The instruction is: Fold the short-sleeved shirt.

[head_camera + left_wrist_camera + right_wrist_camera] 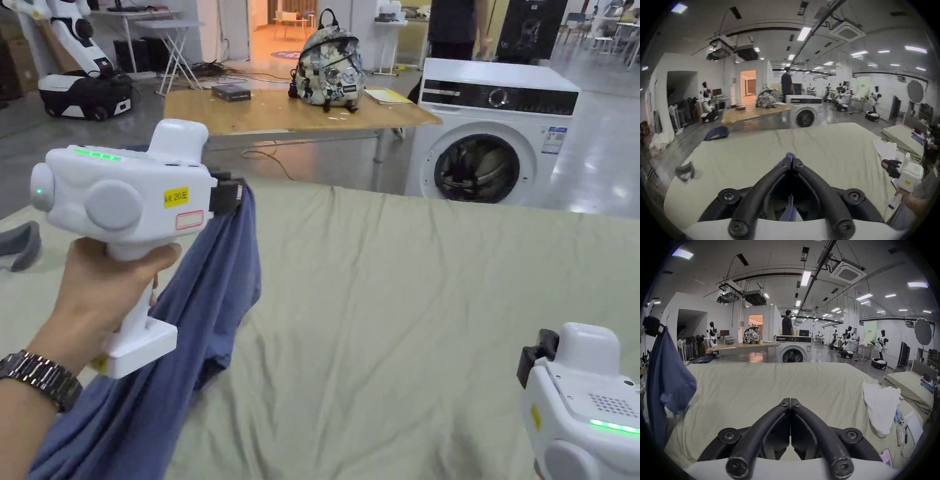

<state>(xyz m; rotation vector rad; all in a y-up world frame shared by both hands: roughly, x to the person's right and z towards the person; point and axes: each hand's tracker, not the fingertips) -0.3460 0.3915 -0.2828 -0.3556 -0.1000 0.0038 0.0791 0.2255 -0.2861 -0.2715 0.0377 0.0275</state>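
**Shirt hanging from my left pinch, right gripper idle**

My left gripper (232, 195) has its jaws pressed together on a small tuck of the blue shirt (206, 294); in the left gripper view a sliver of blue sticks out past the tips (790, 156). The shirt hangs from that pinch at about 9 o'clock in the head view, draping down in long loose folds, with its lower part bunched toward 7 o'clock near my arm. Whether the bottom rests on the bed (406, 300) I cannot tell.

My right gripper (790, 401) sits low at about 4 o'clock, over the bed, jaws touching with nothing between them. From its camera the shirt (666, 378) hangs at 9 o'clock, well apart.

I judge the cloth light, thin and very limp: it collapses into folds under its own weight and will not hold any shape. One pinch only lets it twist and dangle. I would open the right jaws and take a second hold on an edge or seam, a shoulder or hem corner rather than mid-panel, so the two holds can spread it flat on the sheet. The fabric looks smooth, so a shallow bite might slip.
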